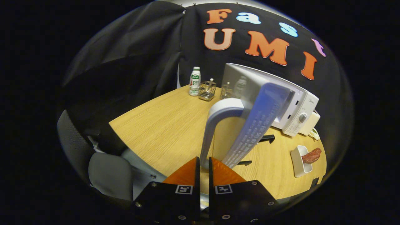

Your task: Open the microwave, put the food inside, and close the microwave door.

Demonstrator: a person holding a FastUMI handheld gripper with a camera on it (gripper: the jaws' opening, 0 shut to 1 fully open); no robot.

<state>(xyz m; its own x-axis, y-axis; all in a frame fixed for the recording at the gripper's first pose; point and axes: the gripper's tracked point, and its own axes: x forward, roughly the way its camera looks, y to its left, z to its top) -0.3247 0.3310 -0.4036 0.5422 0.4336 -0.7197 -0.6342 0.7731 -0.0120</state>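
Tabletop (162,131): round, pale wood grain, carrying all items listed. Microwave (293,106): white, standing at the far side of the tabletop, dial on its control panel; taken here as the landmark. Microwave door (259,122): swung well out from the microwave body toward the camera, blurred, so opening looks under way or nearly complete (how wide it stands cannot be judged exactly). Door handle (215,125): pale curved bar on the door's free edge, its lower end running down between the fingertips. Claw (204,164): fingers drawn close together around that lower end, apparently clamped on it. Dish (300,162): small white tray on the tabletop in front of the microwave and to its right, well apart from the claw. Food (312,155): reddish-brown piece resting on the dish's far end, not yet inside. Bottle (195,82): white with green label, left of the microwave. Wire basket (207,90): just beside the bottle. Remaining, by judgement: release handle, fetch food, load, shut door.
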